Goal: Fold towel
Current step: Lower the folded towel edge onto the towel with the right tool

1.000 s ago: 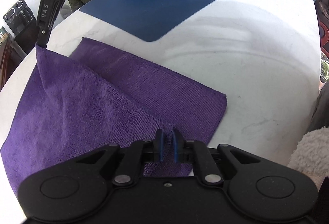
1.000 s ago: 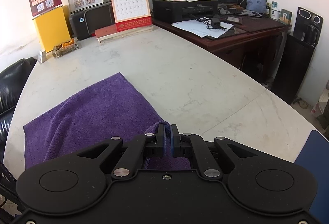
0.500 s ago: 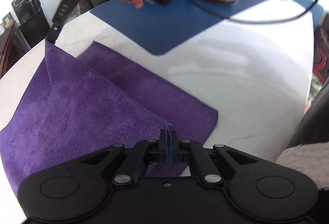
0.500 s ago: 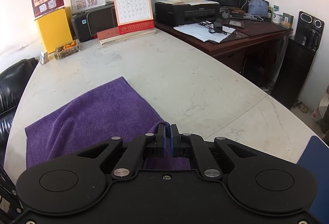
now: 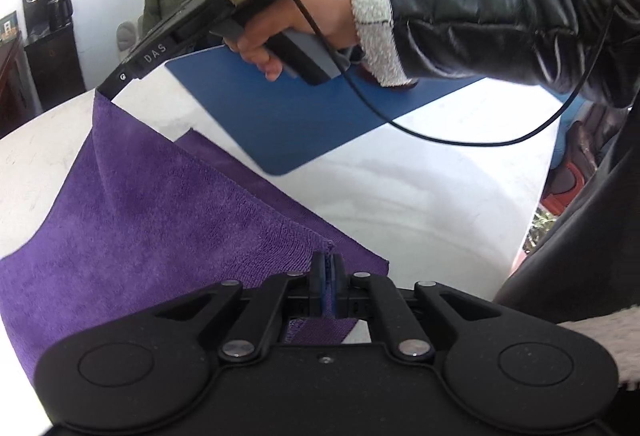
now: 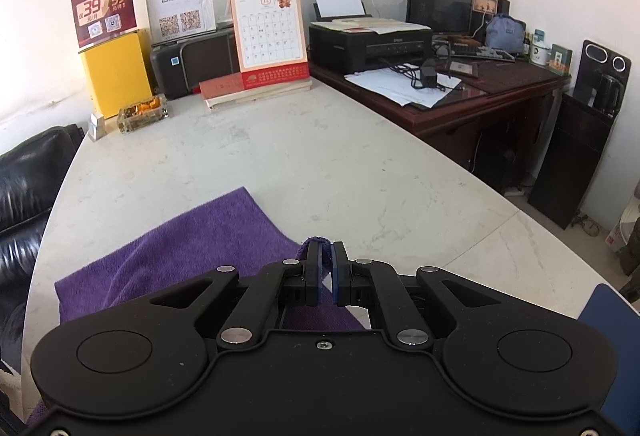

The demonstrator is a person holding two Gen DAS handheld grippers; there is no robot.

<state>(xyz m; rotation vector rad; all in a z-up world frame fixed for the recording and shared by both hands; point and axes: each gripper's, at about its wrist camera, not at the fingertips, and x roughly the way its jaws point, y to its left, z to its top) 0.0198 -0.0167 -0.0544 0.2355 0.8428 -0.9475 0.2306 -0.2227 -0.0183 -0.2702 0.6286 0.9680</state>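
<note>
We have both corners pinched: left claw (image 5: 327, 268) and right claw (image 6: 325, 256) clamp the purple towel (image 5: 160, 220), apparently lifted off the table (image 6: 280, 163) beside the blue mat (image 5: 304, 115).

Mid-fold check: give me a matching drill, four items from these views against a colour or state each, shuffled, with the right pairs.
Items:
1. towel
2. mat
3. left hand-held gripper
4. calendar

States:
A. blue, flat on the table
B. standing upright by the wall
C. purple, one edge lifted
D. shut on a towel corner

Pairs: 1-C, 2-A, 3-D, 4-B
</note>
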